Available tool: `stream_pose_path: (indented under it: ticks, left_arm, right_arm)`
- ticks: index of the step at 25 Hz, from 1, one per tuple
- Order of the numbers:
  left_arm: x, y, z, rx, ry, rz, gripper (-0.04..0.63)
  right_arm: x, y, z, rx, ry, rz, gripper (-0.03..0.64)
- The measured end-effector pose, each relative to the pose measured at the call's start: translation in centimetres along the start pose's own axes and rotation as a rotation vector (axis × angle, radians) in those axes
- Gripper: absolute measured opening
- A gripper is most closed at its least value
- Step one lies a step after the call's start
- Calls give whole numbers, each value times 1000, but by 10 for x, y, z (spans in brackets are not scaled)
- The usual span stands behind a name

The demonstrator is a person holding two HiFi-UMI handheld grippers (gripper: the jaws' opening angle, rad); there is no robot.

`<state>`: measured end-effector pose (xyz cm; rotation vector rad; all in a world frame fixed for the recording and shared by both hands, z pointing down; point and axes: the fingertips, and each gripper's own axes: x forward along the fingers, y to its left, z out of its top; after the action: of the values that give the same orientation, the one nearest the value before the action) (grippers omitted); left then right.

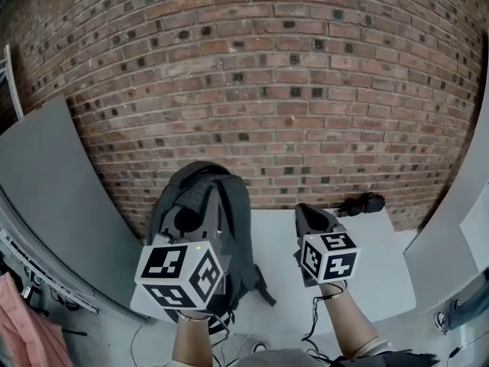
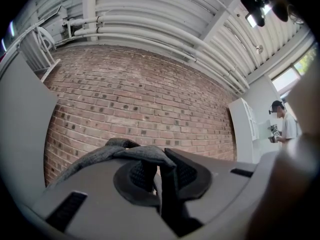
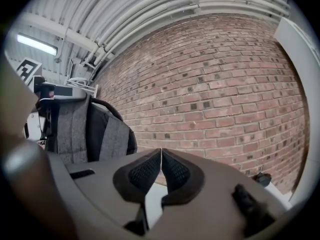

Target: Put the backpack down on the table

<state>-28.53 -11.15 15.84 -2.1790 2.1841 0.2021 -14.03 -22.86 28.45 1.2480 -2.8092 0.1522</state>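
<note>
A grey backpack (image 1: 237,228) hangs upright at the left end of the white table (image 1: 367,258). My left gripper (image 1: 200,206) is shut on its top handle. In the left gripper view the grey handle strap (image 2: 137,153) is pinched between the pads of the left gripper (image 2: 159,160). I cannot tell whether the pack's bottom rests on the table. My right gripper (image 1: 309,211) is above the middle of the table, to the right of the pack and apart from it. In the right gripper view the right gripper (image 3: 161,154) is shut on nothing, with the backpack (image 3: 95,129) off to its left.
A brick wall (image 1: 290,90) stands right behind the table. A small black object (image 1: 363,203) lies at the table's far right edge. Grey panels (image 1: 46,197) flank the table on both sides. A person (image 2: 285,126) stands far off to the right in the left gripper view.
</note>
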Motion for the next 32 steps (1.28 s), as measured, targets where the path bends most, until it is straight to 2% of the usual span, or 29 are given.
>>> stream_pose_path:
  ticks: [6,11,17,32]
  left_arm:
    - [39,23,-4,-7,3,-15,54]
    - [63,38,-23,-1,31,16,54]
    - [78,55,-31,-12,44,67,54]
    - [95,113,-27,15,38,116,54]
  right_arm:
    - [42,-10,10,6,-15,-28,31]
    - [62,-23,-5,11,17,-43,31]
    - [85,-28,-13,9,58,-13,31]
    - [144,3,-9,-3,65,32,31]
